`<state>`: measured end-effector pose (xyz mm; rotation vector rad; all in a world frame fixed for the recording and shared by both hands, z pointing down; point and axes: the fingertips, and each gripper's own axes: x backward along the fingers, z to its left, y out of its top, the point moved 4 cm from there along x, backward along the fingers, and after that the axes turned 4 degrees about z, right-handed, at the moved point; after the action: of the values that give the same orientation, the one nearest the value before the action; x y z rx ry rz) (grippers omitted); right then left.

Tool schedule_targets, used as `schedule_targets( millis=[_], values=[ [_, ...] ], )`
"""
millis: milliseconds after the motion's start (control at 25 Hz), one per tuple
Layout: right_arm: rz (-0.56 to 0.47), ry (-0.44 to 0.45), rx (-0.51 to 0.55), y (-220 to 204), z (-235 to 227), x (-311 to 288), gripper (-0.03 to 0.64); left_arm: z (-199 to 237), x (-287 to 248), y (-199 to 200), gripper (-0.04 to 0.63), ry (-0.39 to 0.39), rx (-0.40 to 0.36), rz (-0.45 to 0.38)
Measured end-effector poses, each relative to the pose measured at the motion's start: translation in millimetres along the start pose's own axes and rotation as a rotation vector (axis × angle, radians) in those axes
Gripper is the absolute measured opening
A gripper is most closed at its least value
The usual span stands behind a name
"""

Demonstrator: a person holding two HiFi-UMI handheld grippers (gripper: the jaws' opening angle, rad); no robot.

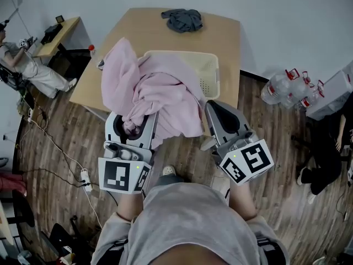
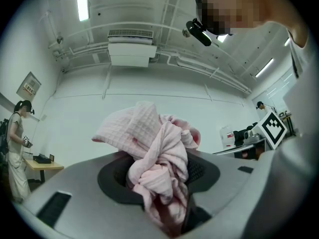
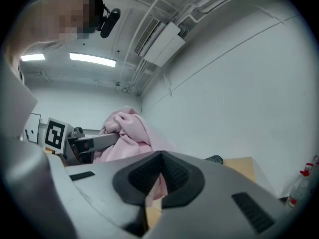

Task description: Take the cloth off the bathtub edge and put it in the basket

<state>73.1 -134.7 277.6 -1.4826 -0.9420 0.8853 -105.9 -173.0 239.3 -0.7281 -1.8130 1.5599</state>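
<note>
A pink cloth (image 1: 160,93) hangs bunched over the near left part of a cream basket (image 1: 212,70) that stands on a wooden table (image 1: 226,32). My left gripper (image 1: 132,127) is shut on a thick wad of this cloth (image 2: 159,158), which bulges up out of its jaws (image 2: 159,183). My right gripper (image 1: 212,108) sits just right of the cloth's hanging edge. Its jaws (image 3: 160,176) are shut, pads meeting, with nothing clearly pinched. The pink cloth (image 3: 127,133) shows to their left.
A grey cloth (image 1: 183,20) lies at the table's far edge. Several water bottles (image 1: 281,87) stand on the wood floor at the right. A person (image 1: 27,65) sits at a desk at the far left. A cable and power strip (image 1: 84,178) lie on the floor at the left.
</note>
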Motion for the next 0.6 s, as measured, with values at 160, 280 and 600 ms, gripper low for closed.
schedule_targets(
  millis=[160, 280, 600],
  values=[
    [0.0, -0.054, -0.006, -4.6, 1.4, -18.3, 0.006, 22.8, -14.2, -7.8, 0.219, -0.048, 0.009, -0.003],
    [-0.001, -0.095, -0.012, -7.8, 1.7, -29.4, 0.006, 35.7, -25.0, -14.2, 0.219, -0.087, 0.012, 0.0],
    [0.018, -0.192, -0.035, -1.5, -14.9, -74.7, 0.006, 75.4, -78.2, -21.6, 0.219, -0.184, 0.042, 0.015]
  ],
)
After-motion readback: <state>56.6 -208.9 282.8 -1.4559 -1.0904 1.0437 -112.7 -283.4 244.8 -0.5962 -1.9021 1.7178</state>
